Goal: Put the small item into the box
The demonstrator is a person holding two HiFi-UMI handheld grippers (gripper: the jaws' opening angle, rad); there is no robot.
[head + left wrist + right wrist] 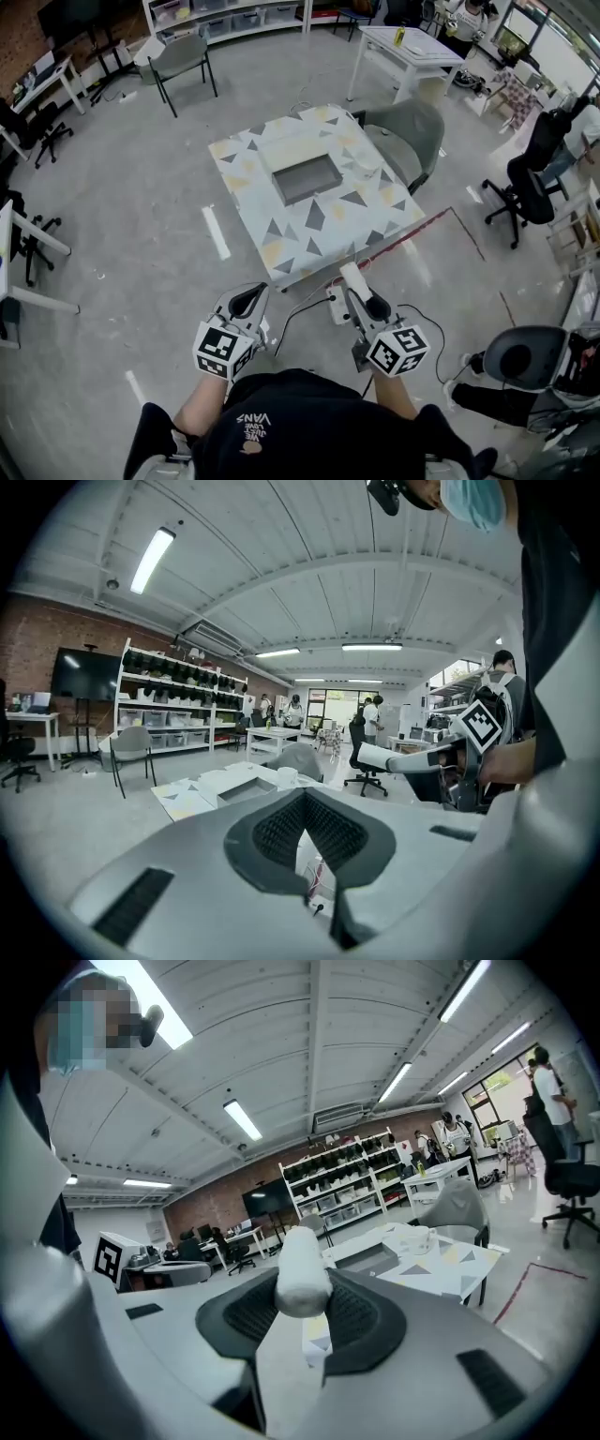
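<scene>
Nearest to me, the 2 grippers sit low in front of the person's dark shirt, side by side and apart from each other. My left gripper [249, 294] has its jaws drawn together at the tips, the ribbed pads meeting in a point with nothing between them. My right gripper [367, 305] has its jaws part-way open and clamped on the small item [353, 279], a white cylinder. It stands between the 2 dark pads and sticks out past the tips toward the bench.

Just beyond the jaws is grey concrete floor [141, 234], with a black cable [305, 307] trailing across it under the right gripper.

Next comes the bench [319, 230], covered in a pale pattern of grey and yellow triangles. The box [307, 180] lies open and grey near the middle of it, well apart from the item. A white cup [419, 1237] stands on the bench near the box.

A grey chair [412, 131] is tucked against the bench's far right side. Farther off are a white desk [408, 47] and shelving [234, 19] loaded with bins.
</scene>
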